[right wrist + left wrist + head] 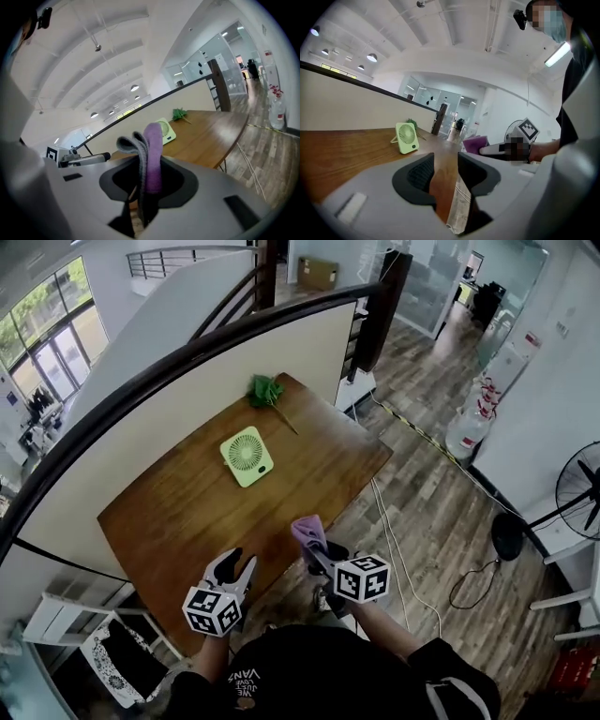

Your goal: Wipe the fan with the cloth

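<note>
A small light-green fan (247, 456) (407, 137) (166, 131) stands on the wooden table (197, 512), near its middle. My left gripper (236, 570) (444, 173) is open and empty, hovering at the table's near edge. To its right, my right gripper (313, 538) (146, 176) is shut on a folded purple-and-grey cloth (309, 530) (149, 154) (474, 142) that sticks up between its jaws. Both grippers are well short of the fan.
A green plant sprig (265, 391) lies at the table's far corner. A cream wall with a dark rail (187, 362) borders the table's far side. A white stool (117, 662) sits left below; a standing fan (579, 493) and water bottles (469, 423) are on the right floor.
</note>
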Demonstrator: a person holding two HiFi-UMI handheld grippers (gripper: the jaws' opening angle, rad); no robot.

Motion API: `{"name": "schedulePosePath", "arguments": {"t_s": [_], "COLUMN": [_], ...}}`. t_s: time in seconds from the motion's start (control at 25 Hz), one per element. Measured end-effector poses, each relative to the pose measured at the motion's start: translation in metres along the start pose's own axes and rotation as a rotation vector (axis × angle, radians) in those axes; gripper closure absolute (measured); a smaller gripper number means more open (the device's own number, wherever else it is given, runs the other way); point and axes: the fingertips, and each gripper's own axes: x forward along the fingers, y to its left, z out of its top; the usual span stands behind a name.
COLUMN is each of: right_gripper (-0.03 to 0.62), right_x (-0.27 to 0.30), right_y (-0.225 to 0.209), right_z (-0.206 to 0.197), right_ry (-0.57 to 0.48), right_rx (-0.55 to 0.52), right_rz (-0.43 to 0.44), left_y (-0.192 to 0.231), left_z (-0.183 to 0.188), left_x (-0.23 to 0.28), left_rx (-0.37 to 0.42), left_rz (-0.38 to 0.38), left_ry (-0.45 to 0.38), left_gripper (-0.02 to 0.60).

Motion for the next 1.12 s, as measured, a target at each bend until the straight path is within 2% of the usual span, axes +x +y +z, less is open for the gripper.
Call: {"name": "schedulePosePath", "arguments": {"t_s": [0.36, 0.6, 0.88, 1.12], "right_gripper": [0.493, 0.493, 0.494, 0.493], "right_x": [0.028, 0.044, 0.069, 0.103], "right_y": [-0.061, -0.084, -0.094, -0.091], "right_z": [0.040, 0.060, 0.075, 0.086], "right_ry": [0.086, 0.135, 0.160, 0.177], "right_rx": [-0.085, -0.136, -0.153, -0.156], "right_rz": [0.131, 0.220, 0.277, 0.283], "left_y": [0.005, 0.010, 0.036, 0.076], "left_z": [0.011, 0.013, 0.010, 0.021], "left_x": [0.056, 0.074, 0.089, 0.097], "left_rx": [-0.058, -0.104, -0.155, -0.173], "left_rz": [0.178, 0.299, 0.386, 0.405], "left_ry": [-0.061, -0.097, -0.095, -0.091], "left_gripper": [0.437, 0.438, 0.438, 0.437]}}
